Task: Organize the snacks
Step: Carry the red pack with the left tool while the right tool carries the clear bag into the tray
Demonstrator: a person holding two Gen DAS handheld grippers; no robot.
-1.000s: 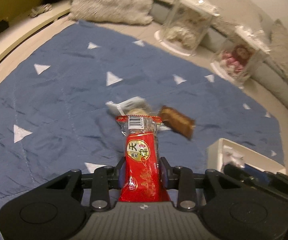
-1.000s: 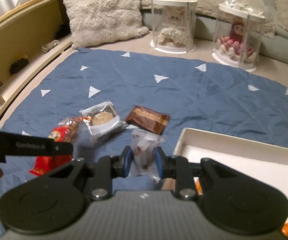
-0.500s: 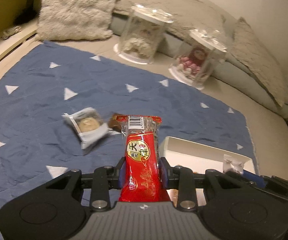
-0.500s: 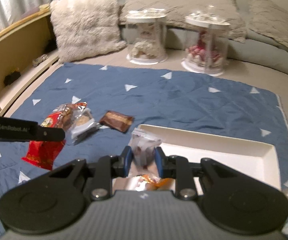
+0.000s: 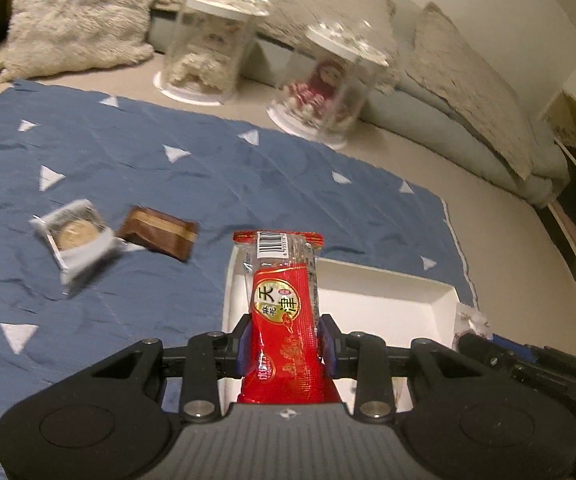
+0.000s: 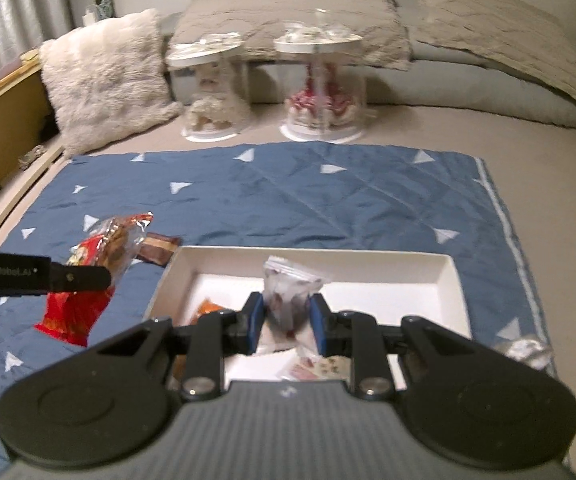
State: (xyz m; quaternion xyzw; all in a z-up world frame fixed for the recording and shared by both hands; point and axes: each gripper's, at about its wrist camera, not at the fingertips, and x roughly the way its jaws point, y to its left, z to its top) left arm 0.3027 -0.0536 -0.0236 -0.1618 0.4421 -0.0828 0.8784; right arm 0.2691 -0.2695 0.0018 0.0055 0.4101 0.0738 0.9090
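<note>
Right now both grippers carry a snack toward the white tray (image 6: 452, 280) lying on the blue mat (image 6: 288, 196). The left gripper (image 5: 286, 346) has its jaws closed on the red snack packet (image 5: 284, 312), whose long axis runs straight out ahead along the fingers, barcode end farthest out over the tray's near-left corner. The right gripper (image 6: 286, 322) has its jaws clamped on a small clear pouch (image 6: 290, 300), which stands upright directly above the tray's interior, so the right hand looks the nearer to a drop. Judging by this, the pouch only needs lowering and letting go, while the red packet must travel further right. A brown wrapped bar (image 5: 158, 232) and a white-wrapped pastry (image 5: 76, 236) lie on the mat left of the tray, not yet collected
</note>
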